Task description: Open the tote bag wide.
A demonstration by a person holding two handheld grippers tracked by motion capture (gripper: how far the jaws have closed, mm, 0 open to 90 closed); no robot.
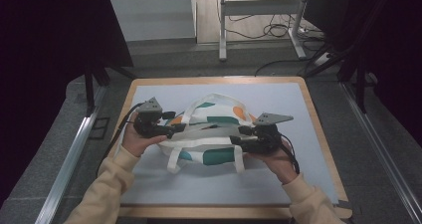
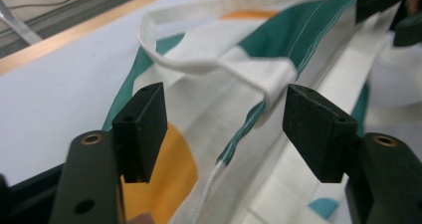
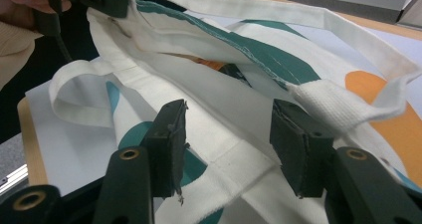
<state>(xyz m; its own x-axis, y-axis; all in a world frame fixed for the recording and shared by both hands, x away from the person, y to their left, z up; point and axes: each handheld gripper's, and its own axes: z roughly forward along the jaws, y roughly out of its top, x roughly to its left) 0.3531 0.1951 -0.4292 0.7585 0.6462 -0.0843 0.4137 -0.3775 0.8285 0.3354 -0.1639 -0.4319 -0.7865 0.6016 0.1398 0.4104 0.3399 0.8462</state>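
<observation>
1. High view: a white cloth bag (image 1: 211, 129) with green, orange and blue patches lies in the middle of a pale mat (image 1: 298, 134) on the wooden bench (image 1: 318, 129). Its two white handles (image 1: 174, 159) loop out, one toward the far edge, one toward the person. The left claw (image 1: 175, 129) sits at the bag's left end and the right claw (image 1: 240, 134) at its right end, each pointing inward at the bag's mouth. A hand in a cream sleeve (image 1: 112, 179) carries each one.

2. Left gripper view: the left claw (image 2: 224, 119) stands wide open. Bag cloth (image 2: 209, 134) lies in the gap between the two black pads (image 2: 142, 129), with a green stripe and an orange patch under them. Neither pad presses on the cloth, so nothing is gripped. A handle (image 2: 199, 64) is stitched on just beyond the pads.

3. Right gripper view: the right claw (image 3: 226, 134) is also open, its pads (image 3: 171, 139) apart with the bag's white hem (image 3: 224, 149) running between them and no pad pressing on it. The stitched end of a handle (image 3: 328, 104) lies just beside the right-hand pad. At the far end of the bag, top left, the other claw (image 3: 99, 0) reaches the rim of the bag.
</observation>
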